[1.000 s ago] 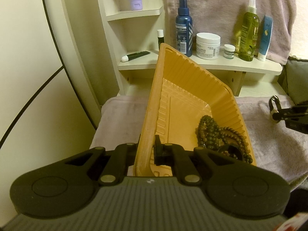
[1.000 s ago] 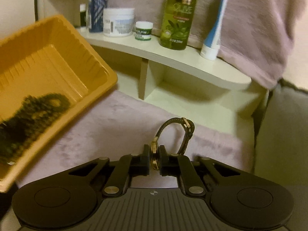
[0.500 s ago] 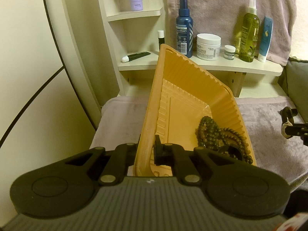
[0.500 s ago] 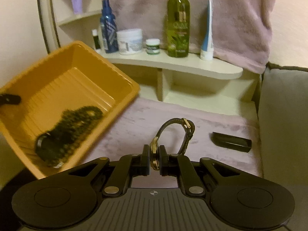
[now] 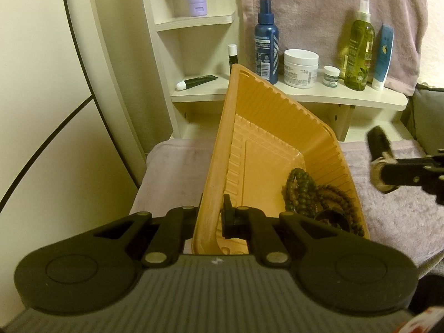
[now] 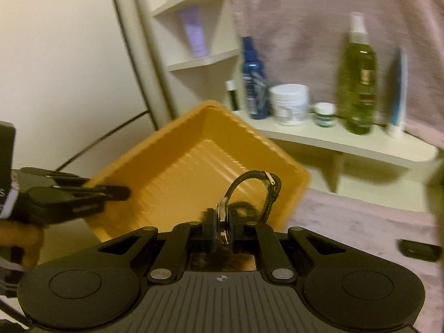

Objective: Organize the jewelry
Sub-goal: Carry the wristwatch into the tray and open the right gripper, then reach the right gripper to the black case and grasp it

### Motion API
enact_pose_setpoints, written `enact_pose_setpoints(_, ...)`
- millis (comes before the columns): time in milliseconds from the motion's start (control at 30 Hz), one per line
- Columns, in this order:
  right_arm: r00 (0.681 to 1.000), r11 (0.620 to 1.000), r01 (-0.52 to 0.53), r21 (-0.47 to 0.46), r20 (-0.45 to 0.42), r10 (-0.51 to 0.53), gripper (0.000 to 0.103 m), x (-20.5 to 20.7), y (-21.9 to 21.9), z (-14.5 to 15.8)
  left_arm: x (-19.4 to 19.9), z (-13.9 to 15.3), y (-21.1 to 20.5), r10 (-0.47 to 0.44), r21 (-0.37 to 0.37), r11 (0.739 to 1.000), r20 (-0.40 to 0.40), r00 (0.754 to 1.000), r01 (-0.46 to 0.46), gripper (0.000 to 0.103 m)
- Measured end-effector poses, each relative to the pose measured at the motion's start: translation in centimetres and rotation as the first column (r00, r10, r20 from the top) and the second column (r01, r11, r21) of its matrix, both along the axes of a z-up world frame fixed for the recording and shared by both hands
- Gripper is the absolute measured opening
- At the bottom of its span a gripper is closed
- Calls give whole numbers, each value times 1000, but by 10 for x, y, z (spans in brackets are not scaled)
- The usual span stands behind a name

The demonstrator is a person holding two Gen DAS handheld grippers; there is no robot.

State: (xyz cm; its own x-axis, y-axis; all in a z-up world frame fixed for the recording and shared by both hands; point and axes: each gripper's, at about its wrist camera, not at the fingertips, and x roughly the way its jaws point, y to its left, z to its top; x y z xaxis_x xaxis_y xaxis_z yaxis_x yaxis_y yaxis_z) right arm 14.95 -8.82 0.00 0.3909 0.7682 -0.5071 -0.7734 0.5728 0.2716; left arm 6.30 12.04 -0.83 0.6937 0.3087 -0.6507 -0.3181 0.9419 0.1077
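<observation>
Orange tray [image 5: 277, 138], rim pinched by left gripper [image 5: 212, 217]; right gripper [image 6: 222, 226], clamping wristwatch [image 6: 251, 191], had risen over it, deposit apparently imminent.

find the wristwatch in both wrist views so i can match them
Left wrist view: wristwatch at the right edge, clamped in the right gripper, beside the tray.
Right wrist view: wristwatch at lower centre, between the gripper's pads.
Shared landmark: the orange tray.
</observation>
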Motion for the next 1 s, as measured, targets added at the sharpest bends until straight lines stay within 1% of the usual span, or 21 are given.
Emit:
enact_pose_setpoints(200,997,997,-77,5,-27,77,9,-2,23,-6,0,0,0,1,-1,1000,2,1000,-1,6)
enact_pose_setpoints(400,989,991,-134,-2,-56,133,9,-1,42,-15,-1,0,0,3,-3,1000,3,1000,-3,7)
enact_pose_setpoints(833,978,982,-188,8,-95,188,9,0,56,-32,-1,0,1,4,-4,1000,3,1000,-4,6)
enact_pose_setpoints(867,978,982,-185,19,-96,186,10,0,54,-33,-2,0,2,3,-5,1000,3,1000,-3,6)
enact_pose_setpoints(933,983,987,-158,25,-90,159,19,1,50,-32,-1,-1,3,9,-9,1000,-1,1000,-9,6)
enact_pose_setpoints(967,986,989,-144,29,-85,146,29,2,47,-32,-1,-2,3,8,-7,1000,-2,1000,-8,6)
enact_pose_setpoints(1000,988,991,-128,34,-79,130,34,2,43,-31,-1,-2,3,9,-8,1000,-1,1000,-9,6)
